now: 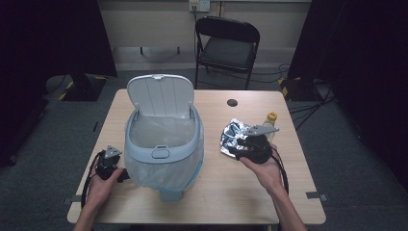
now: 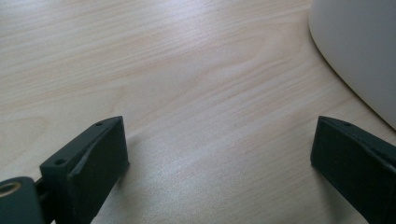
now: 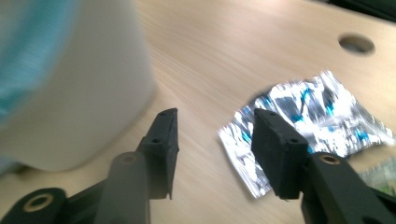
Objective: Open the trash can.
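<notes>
A pale blue pedal bin (image 1: 163, 144) with a clear liner stands on the wooden table (image 1: 226, 187), its lid (image 1: 161, 94) raised. A crumpled silver foil wrapper (image 1: 233, 132) lies to the right of the bin. My right gripper (image 1: 235, 147) is low over the wrapper's near edge. In the right gripper view its jaws (image 3: 215, 135) stand open: bare table shows between them, and the right jaw overlaps the wrapper (image 3: 322, 112). My left gripper (image 1: 120, 174) rests on the table at the bin's left. Its jaws (image 2: 219, 149) are wide open and hold nothing.
A small bottle with a yellow cap (image 1: 272, 118) stands just behind the right gripper. A cable hole (image 1: 232, 102) sits in the table's far side. A black folding chair (image 1: 226, 45) is beyond the table. The bin wall (image 3: 84, 93) is close on the right gripper's left.
</notes>
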`<control>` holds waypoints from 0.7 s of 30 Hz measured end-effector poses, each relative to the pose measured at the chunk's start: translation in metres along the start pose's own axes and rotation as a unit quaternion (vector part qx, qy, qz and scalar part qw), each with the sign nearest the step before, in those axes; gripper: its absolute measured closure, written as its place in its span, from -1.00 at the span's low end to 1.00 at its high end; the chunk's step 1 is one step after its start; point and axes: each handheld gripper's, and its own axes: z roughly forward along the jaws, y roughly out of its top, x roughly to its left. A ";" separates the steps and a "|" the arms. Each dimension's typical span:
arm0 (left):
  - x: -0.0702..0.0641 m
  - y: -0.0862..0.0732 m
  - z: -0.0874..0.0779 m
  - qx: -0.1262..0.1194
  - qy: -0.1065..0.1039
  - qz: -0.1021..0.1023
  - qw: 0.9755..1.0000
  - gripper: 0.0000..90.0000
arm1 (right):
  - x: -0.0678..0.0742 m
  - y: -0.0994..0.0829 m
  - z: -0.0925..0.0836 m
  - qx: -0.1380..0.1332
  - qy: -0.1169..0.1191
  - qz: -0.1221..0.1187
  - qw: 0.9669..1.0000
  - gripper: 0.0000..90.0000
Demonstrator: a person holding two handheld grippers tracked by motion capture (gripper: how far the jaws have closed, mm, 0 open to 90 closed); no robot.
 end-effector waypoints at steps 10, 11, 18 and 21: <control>0.000 0.000 0.000 0.000 0.000 0.000 1.000 -0.92 | -0.018 -0.026 0.053 0.032 -0.052 0.023 0.998 0.30; 0.000 0.000 0.000 0.000 0.000 0.000 1.000 -0.92 | -0.018 -0.026 0.056 0.031 -0.057 0.022 0.998 0.31; 0.000 0.000 0.000 0.000 0.000 0.000 1.000 -0.92 | -0.021 -0.024 0.079 0.043 -0.051 0.027 0.997 0.31; 0.000 0.000 0.000 0.000 0.000 0.000 1.000 -0.92 | -0.023 -0.022 0.087 0.039 -0.053 0.035 0.997 0.29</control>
